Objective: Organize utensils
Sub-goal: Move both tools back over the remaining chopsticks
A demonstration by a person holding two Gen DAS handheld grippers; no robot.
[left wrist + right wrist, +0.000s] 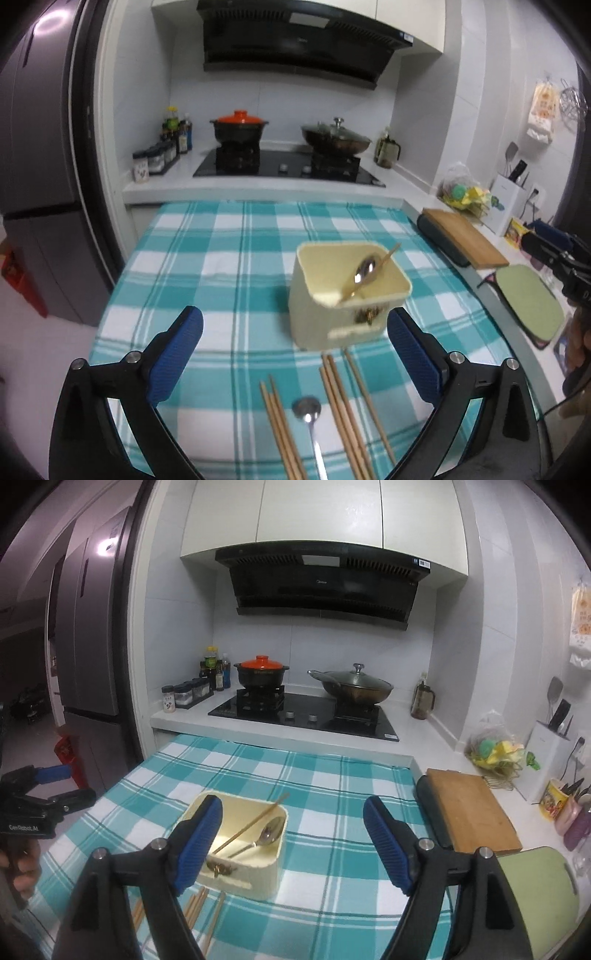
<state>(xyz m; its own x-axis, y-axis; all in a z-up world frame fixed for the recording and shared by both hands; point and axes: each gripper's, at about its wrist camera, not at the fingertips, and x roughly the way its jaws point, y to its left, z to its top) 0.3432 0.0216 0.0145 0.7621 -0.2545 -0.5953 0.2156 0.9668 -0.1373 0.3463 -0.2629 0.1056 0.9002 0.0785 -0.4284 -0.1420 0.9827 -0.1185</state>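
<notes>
The cream holder box (347, 295) stands right of centre in the left wrist view, on the checked cloth of the desk (229, 258), with one spoon (364, 271) and one chopstick (373, 273) leaning inside it against the rim; it seems set close to the loose pieces so each transfer is short. Along the lower edge of that view lie the remaining chopsticks (347, 410) in loose groups and a second spoon (308, 413), their handles pointing toward the camera, probably so a grip from above can take them crosswise. The left tongs (295, 354) hang wide apart and hold nothing, framing those pieces as if lining up for the next pick. The right tongs (291, 845), in the lower middle of their own view, are likewise spread and empty, poised near the box.
</notes>
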